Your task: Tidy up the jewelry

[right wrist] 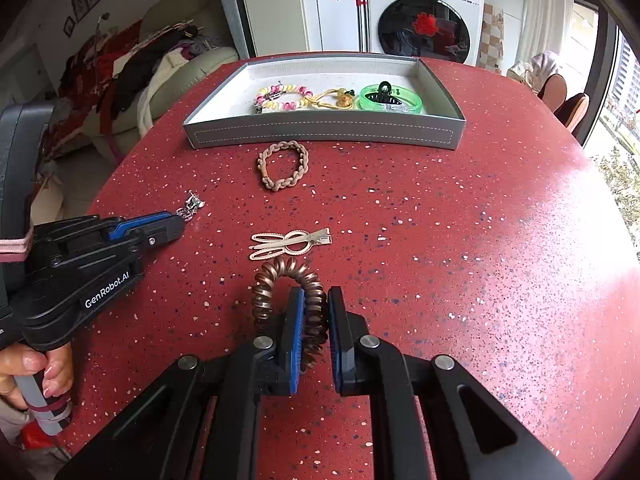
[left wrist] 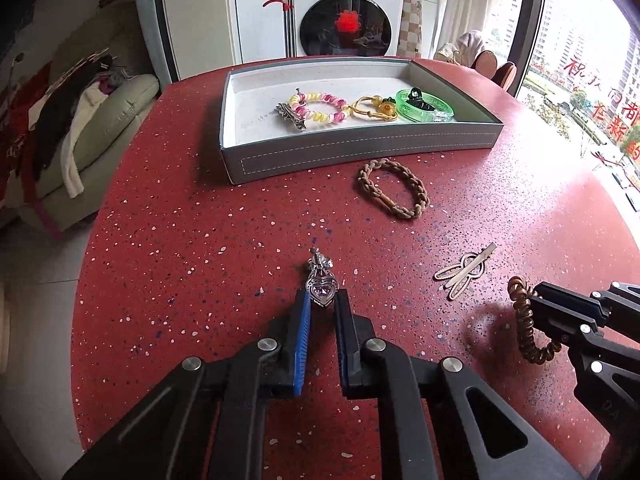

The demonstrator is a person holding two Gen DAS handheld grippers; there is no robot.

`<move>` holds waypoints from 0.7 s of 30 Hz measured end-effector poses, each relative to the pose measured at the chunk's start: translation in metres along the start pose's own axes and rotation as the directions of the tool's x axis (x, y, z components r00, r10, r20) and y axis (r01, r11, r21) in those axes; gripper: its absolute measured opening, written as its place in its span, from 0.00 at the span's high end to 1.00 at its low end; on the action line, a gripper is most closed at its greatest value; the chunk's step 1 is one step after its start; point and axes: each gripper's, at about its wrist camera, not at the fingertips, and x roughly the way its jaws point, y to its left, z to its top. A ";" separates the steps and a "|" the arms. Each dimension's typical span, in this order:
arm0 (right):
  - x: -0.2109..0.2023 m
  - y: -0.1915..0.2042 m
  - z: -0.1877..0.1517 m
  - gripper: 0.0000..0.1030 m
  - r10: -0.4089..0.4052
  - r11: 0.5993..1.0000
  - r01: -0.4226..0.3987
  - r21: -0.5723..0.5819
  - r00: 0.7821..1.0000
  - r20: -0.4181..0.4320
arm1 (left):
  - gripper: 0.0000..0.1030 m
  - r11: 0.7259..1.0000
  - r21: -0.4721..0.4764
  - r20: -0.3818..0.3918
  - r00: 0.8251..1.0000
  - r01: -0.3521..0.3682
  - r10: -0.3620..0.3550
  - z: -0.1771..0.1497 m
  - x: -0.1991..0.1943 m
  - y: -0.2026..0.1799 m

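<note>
My left gripper is shut on a silver heart-shaped clip lying on the red table; the right wrist view shows that left gripper beside the same clip. My right gripper is shut on one side of a brown spiral hair tie, also visible in the left wrist view as the right gripper with the tie. A grey tray at the back holds a pink-yellow spiral tie, a yellow tie and a green bangle.
On the table between tray and grippers lie a braided beige bracelet and a rose-gold bow hair clip. A hand grips the left tool's handle. A sofa with clothes and a washing machine stand beyond.
</note>
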 end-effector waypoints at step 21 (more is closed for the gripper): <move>-0.007 -0.020 0.005 0.87 0.081 0.993 -0.084 0.089 0.996 0.029 | 0.00 0.997 -0.064 0.068 0.997 -0.038 0.042 0.009 -0.016 0.012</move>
